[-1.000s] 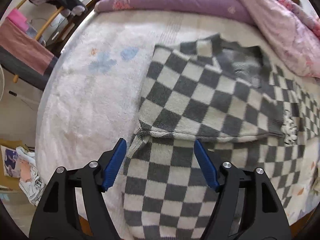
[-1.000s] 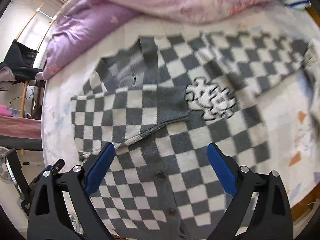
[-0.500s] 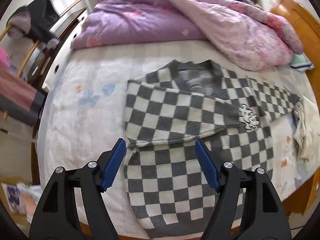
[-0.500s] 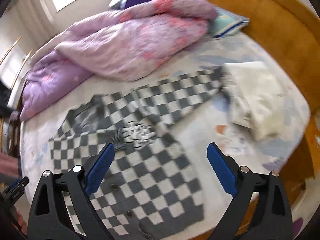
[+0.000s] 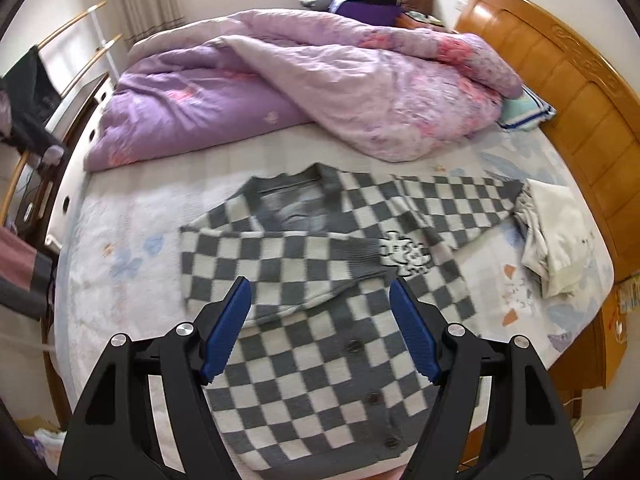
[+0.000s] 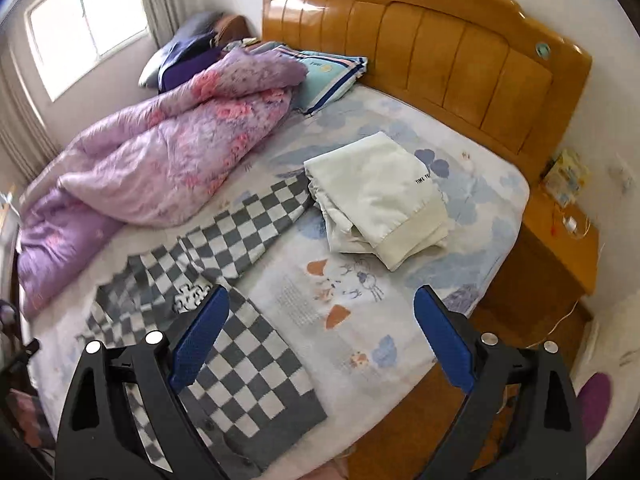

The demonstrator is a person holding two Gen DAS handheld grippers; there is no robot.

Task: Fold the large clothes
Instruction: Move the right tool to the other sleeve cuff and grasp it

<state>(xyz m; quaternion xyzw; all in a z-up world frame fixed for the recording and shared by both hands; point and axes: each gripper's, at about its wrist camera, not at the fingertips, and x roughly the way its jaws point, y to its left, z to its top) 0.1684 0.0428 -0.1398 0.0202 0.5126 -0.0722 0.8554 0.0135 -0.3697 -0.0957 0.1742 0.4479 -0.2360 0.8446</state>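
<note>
Checkered cardigan (image 5: 304, 344) flat on bed — below both grippers (image 5: 320, 328) (image 6: 320, 344), jaws wide, empty.

Cardigan (image 5: 304, 360) hem behind claw arms

The room is a bedroom. A bed (image 6: 472, 184) with a pale sheet printed with blue and orange figures fills most of both views. Its wooden headboard (image 6: 432, 52), orange-brown and panelled, stands against a white wall (image 6: 612, 92). A wooden nightstand (image 6: 560, 240) of the same colour stands just beside the headboard, with small items and a cable on top. The floor (image 6: 404, 420) beside the bed is wood. A window (image 6: 88, 20) with a light curtain (image 6: 20, 120) at its side admits daylight. A purple floral quilt (image 5: 340, 92) lies bunched along the far side of the bed. A rack with wooden rails (image 5: 80, 52) stands past the foot of the bed.
</note>
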